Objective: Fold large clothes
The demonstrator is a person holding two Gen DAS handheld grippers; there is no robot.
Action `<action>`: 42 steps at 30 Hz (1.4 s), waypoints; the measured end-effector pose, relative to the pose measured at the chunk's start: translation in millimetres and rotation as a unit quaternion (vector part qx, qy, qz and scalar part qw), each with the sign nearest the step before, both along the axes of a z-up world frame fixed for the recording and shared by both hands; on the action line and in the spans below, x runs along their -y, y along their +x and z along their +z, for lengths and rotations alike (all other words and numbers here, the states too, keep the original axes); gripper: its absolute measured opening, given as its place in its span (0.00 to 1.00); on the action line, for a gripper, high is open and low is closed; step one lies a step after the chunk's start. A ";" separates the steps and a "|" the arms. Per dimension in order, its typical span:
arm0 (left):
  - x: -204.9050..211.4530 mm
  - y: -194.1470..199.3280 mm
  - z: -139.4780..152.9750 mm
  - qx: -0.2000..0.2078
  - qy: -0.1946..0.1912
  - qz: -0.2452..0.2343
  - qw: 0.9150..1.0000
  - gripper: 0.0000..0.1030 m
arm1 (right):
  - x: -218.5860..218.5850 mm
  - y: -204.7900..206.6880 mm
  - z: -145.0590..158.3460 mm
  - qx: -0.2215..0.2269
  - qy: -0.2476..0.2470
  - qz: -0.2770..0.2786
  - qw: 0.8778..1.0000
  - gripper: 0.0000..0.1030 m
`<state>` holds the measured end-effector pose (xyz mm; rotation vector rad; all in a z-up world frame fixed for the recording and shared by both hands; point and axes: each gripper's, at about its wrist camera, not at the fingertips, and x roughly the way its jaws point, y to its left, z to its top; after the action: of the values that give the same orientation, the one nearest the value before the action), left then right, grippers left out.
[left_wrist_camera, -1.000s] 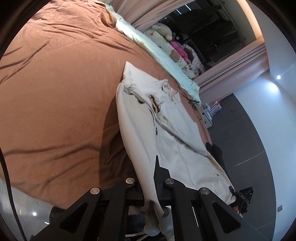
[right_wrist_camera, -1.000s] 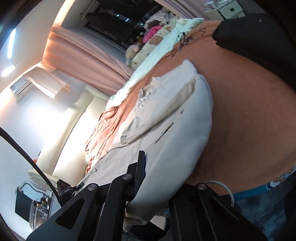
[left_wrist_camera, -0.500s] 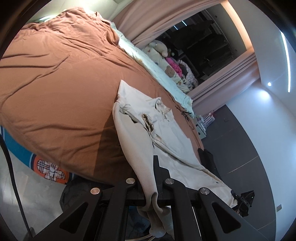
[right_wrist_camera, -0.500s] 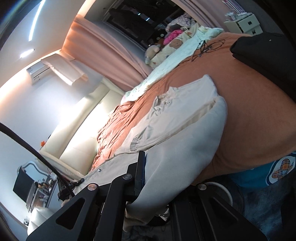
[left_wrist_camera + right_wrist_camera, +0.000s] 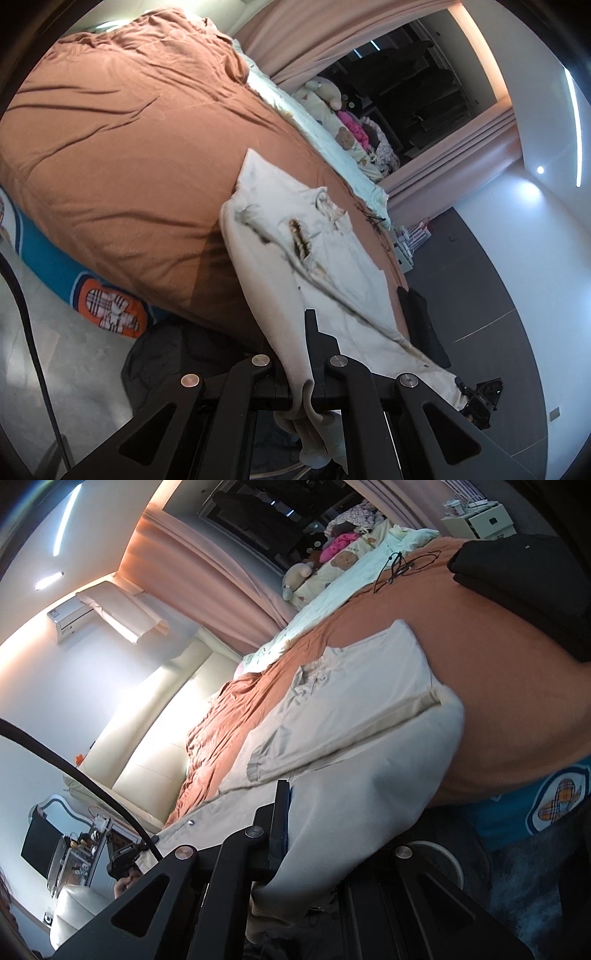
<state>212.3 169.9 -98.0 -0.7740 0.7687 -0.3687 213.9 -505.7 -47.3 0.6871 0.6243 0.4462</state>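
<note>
Stretching away from both tongs, the jacket [image 5: 332, 258] lies mostly on the brown bedcover [image 5: 122, 155], its collar end far off and its near edge lifted off the bed's side. The left gripper [image 5: 308, 354] is pressed together on one corner of that near edge; the cloth runs between its fingers and hangs in a bunch below them. The right gripper [image 5: 291, 823] is likewise clamped on the jacket's other near corner, the fabric bulging over its right side.

The left view shows the open collar with its dark lining, a folded-in sleeve, a black garment [image 5: 417, 317] at the bed's far edge, and the right gripper small at lower right. The right view shows a sleeve cuff lying across the jacket, a snap on the hem, a cream headboard [image 5: 159, 738], a black folded pile [image 5: 517, 579], a cable [image 5: 399, 565] on the cover, and the left gripper with a hand [image 5: 125, 878] at lower left.

The right gripper's right finger is buried under cloth. The held corners are hidden below the fingers in both views. Soft toys [image 5: 347, 122] by the dark window are hard to make out.
</note>
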 end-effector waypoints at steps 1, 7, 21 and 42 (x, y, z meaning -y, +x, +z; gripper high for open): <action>0.9 1.6 4.6 0.005 0.000 0.000 1.000 0.03 | 0.4 5.3 3.5 0.001 -0.001 -0.003 1.000 0.01; 1.6 30.3 28.5 0.019 0.008 -0.006 1.000 0.03 | 2.4 35.0 24.5 0.020 -0.013 0.001 1.000 0.01; 26.1 153.4 105.9 0.052 0.052 -0.001 0.997 0.03 | 15.2 130.1 49.4 0.054 -0.019 -0.030 0.998 0.01; 48.8 328.9 63.5 -0.010 0.088 -0.001 0.996 0.03 | -24.9 259.8 31.4 -0.009 -0.062 -0.066 0.996 0.01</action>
<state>541.2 121.1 -34.5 -0.6131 0.8095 -0.2915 473.7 -480.8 -15.9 0.6100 0.6149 0.2758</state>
